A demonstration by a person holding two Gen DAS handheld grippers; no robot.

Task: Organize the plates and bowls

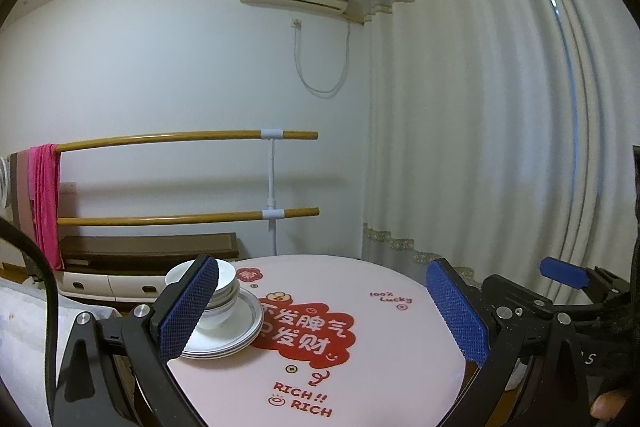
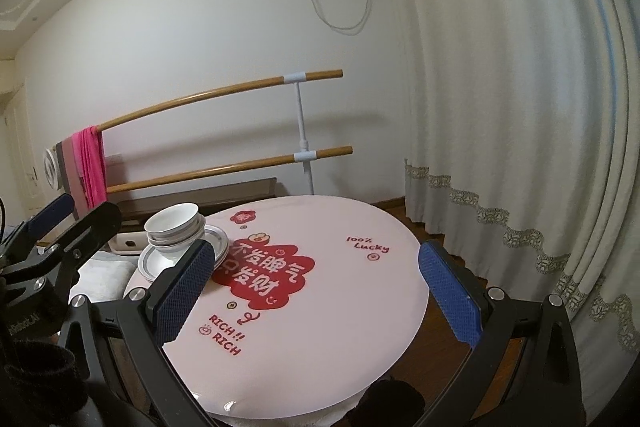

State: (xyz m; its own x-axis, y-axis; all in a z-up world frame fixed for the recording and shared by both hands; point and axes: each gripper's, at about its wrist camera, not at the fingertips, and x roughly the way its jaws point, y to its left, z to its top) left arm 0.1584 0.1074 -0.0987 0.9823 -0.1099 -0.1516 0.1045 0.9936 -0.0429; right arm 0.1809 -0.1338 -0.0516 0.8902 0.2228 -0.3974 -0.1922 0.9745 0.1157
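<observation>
A stack of white bowls (image 1: pixel 224 291) sits on a stack of white plates (image 1: pixel 236 331) at the left side of the round pink table (image 1: pixel 380 347). The same bowls (image 2: pixel 174 227) and plates (image 2: pixel 216 239) show in the right wrist view on the table's (image 2: pixel 340 287) far left. My left gripper (image 1: pixel 324 311) is open and empty, above the table's near edge, its left finger in front of the stack. My right gripper (image 2: pixel 316 291) is open and empty over the table's near half. The right gripper also shows at the left wrist view's right edge (image 1: pixel 568 275).
The table carries a red printed design (image 2: pixel 264 271). Behind it stands a wooden two-bar rack (image 2: pixel 224 131) with a pink cloth (image 2: pixel 90 163). A white curtain (image 2: pixel 500 107) hangs on the right. A low bench (image 1: pixel 148 247) stands along the back wall.
</observation>
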